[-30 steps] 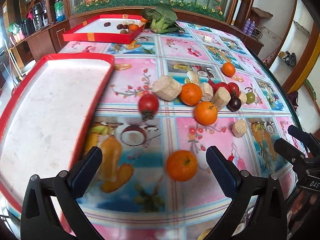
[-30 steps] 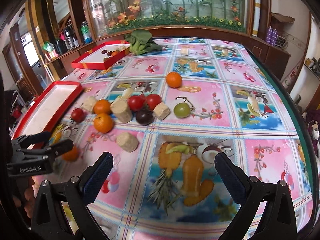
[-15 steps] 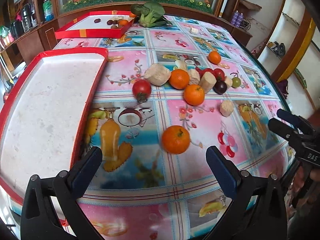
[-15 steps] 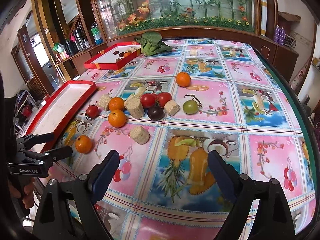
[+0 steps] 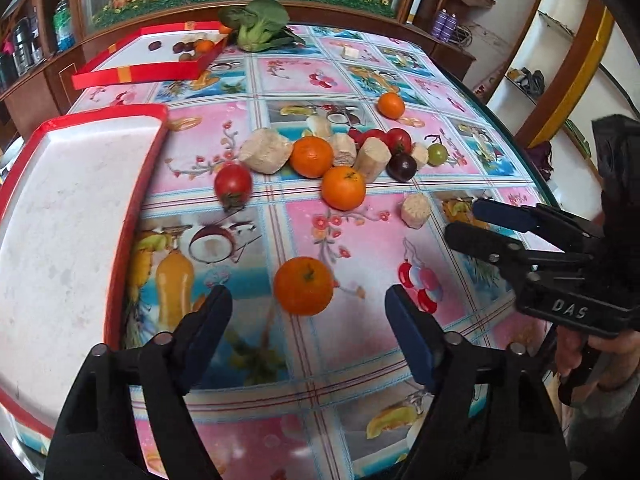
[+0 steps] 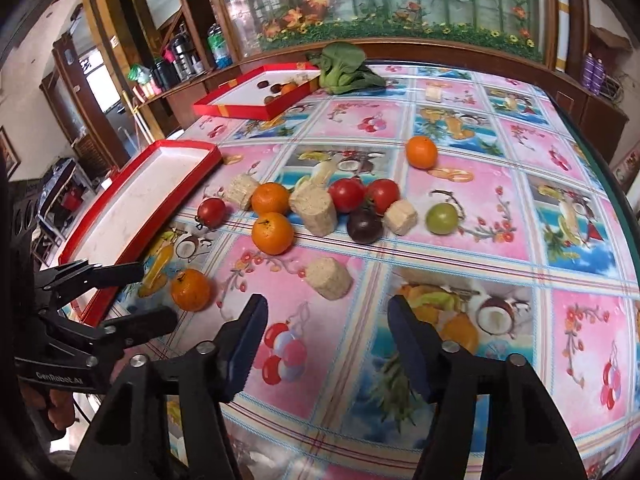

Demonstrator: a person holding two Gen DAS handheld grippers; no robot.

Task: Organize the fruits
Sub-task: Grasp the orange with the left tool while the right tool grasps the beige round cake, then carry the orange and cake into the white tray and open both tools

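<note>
**Closing in on loose fruit, nothing grabbed**

Sitting left of the left jaws is the big red tray [image 5: 120, 216]. Left gripper [image 5: 308, 316] is closing, half open, with an orange [image 5: 303, 285] just ahead between its tips, untouched. Right gripper [image 6: 326, 326] is closing too, empty, a beige chunk [image 6: 329, 278] just ahead.

Both grippers are chunky black plastic rigs with dark blue ribbed pads on the inner faces and little silver pivot screws along the arms. The right gripper [image 5: 466, 222] has "DAS" in pale letters on its body, while the left gripper [image 6: 154, 294] has "GenRobot.AI" printed along its side.
</note>
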